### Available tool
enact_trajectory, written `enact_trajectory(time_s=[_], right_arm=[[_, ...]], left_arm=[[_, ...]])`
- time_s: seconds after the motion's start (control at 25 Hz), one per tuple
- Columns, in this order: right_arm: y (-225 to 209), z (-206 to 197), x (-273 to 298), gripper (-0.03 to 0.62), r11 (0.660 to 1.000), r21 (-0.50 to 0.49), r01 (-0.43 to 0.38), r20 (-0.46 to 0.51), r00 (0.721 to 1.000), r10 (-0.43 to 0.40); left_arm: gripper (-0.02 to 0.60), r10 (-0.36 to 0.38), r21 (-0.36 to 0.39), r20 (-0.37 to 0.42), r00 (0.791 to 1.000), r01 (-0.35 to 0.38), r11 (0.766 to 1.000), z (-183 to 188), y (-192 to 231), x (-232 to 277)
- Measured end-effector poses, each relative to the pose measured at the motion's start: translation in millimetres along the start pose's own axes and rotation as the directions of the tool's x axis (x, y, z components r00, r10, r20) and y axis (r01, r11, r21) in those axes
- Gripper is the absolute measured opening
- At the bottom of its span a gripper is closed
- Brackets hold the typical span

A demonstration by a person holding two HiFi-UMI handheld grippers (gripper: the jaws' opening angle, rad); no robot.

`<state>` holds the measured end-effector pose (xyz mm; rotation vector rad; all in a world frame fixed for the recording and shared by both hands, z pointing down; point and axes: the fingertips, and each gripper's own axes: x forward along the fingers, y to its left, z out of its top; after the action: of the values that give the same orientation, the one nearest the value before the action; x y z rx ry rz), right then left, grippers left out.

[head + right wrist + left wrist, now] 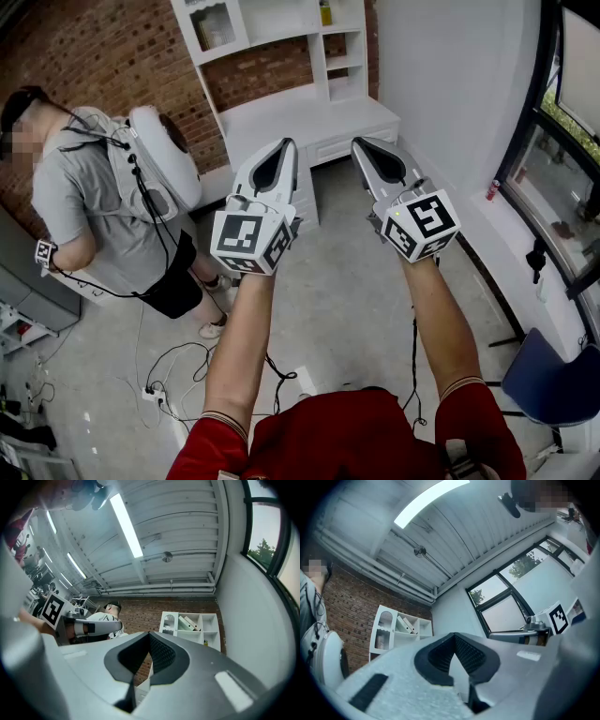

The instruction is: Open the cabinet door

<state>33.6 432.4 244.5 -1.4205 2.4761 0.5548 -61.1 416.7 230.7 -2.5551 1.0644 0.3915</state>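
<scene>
Brick wall closed off the far side of the room, and the white cabinet stood against it at twelve o'clock in the head view. Its glazed door sat at the upper left of the unit and looked shut. Both grippers were raised side by side, aimed at the cabinet but well apart from it. The left gripper had its fingers pressed together with nothing between them, as its own view showed. The right gripper was the same, its fingers meeting on nothing. A person in a grey shirt stood at nine o'clock, beside the cabinet. At three o'clock ran a window, with a red can on its sill. Cables trailed over the floor at seven o'clock.
</scene>
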Motion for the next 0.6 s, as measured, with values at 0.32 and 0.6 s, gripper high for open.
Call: enact_trajectory(time_s=[0.32,0.6], right_arm=[[-29,4,-3,0.012,0.999,0.009,-0.035,0.050,0.998,0.035],[-60,-4,6,0.012,0.998,0.013,-0.054,0.065,0.996,0.053]], left_arm=[[0.003,0.027,0.014,-0.013,1.000,-0.026,1.000,-13,-1,25],[0.003,0.049,0.046,-0.020,0.999,-0.048,0.998,-24,4,51]])
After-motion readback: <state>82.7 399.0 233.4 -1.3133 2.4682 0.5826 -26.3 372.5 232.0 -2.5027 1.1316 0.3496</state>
